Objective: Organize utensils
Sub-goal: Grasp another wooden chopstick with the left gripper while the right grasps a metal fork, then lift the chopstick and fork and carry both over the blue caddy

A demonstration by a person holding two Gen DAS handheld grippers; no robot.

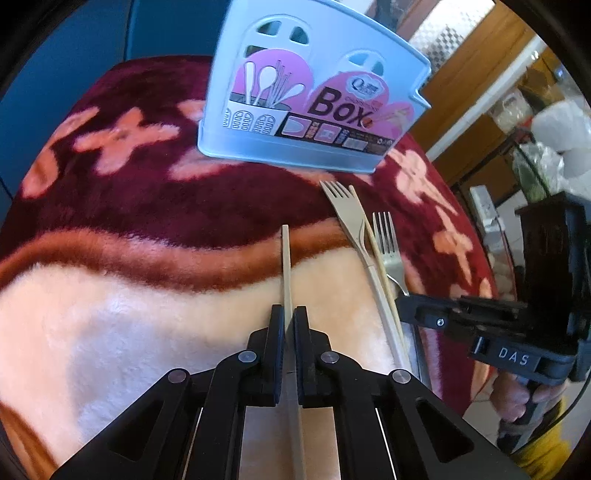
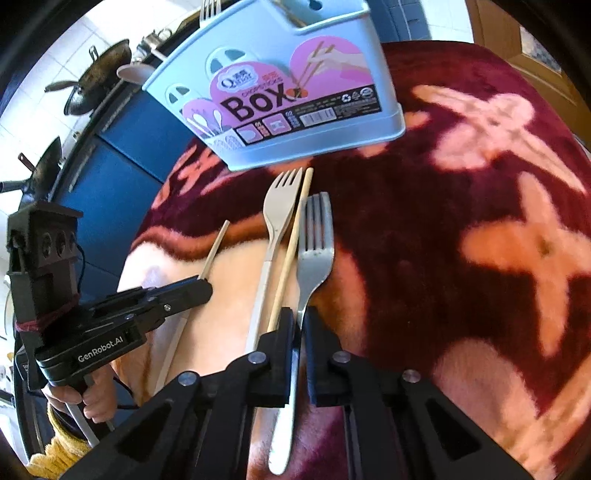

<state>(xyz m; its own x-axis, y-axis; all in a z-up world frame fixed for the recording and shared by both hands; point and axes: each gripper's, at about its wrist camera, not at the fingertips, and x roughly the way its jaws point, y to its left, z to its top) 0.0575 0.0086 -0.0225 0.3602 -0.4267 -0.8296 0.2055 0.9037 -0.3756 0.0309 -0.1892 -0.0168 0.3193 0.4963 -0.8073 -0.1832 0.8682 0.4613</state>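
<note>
A light blue utensil box (image 1: 310,92) with a pink "Box" label stands at the far side of the blanket, also in the right wrist view (image 2: 280,88). My left gripper (image 1: 289,314) is shut on a wooden chopstick (image 1: 286,266), which shows in the right wrist view (image 2: 216,249) too. My right gripper (image 2: 300,317) is shut on the handle of a metal fork (image 2: 314,243). A beige fork (image 2: 275,221) and a second chopstick (image 2: 291,243) lie beside it on the blanket.
A plush maroon and peach blanket (image 1: 147,206) covers the table. A blue cabinet (image 2: 110,155) and hanging pans (image 2: 99,74) are behind. A fork and spoon stick out of the box top (image 2: 210,7).
</note>
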